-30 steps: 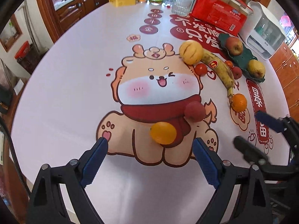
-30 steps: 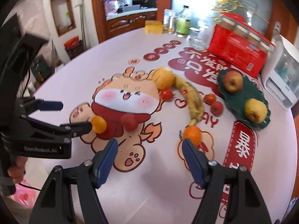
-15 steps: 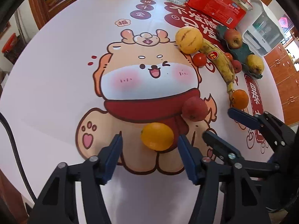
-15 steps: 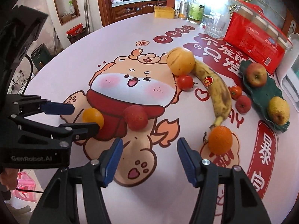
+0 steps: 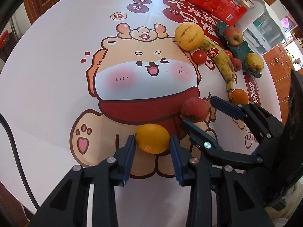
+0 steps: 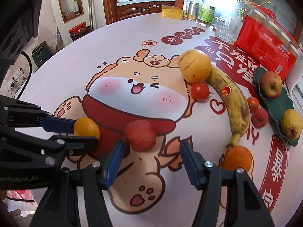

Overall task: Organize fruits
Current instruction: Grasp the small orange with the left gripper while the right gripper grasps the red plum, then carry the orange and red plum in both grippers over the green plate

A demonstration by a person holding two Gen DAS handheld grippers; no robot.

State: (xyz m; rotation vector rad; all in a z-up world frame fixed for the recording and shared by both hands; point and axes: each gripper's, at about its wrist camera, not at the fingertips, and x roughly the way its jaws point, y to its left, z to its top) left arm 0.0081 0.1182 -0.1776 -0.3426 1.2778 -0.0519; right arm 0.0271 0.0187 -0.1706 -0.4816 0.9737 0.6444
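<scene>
My left gripper (image 5: 152,141) is shut on a small orange (image 5: 152,138), which rests on the printed tablecloth; it also shows in the right wrist view (image 6: 86,128). My right gripper (image 6: 151,147) is open, its fingers either side of a red fruit (image 6: 141,135) without touching it; the fruit also shows in the left wrist view (image 5: 195,109). A dark green leaf-shaped plate (image 6: 272,102) at the right holds a red apple (image 6: 271,84) and a yellow pear (image 6: 291,123).
A yellow melon (image 6: 195,68), a spotted banana (image 6: 232,102), three small tomatoes (image 6: 199,91) and a second orange (image 6: 237,158) lie on the table. A red box (image 6: 265,43), glasses (image 6: 226,29), bottles and a white appliance (image 5: 265,32) stand at the far edge.
My left gripper has moved forward and closed on the small orange. My right gripper has moved forward, so the red fruit now sits between its open fingers.
</scene>
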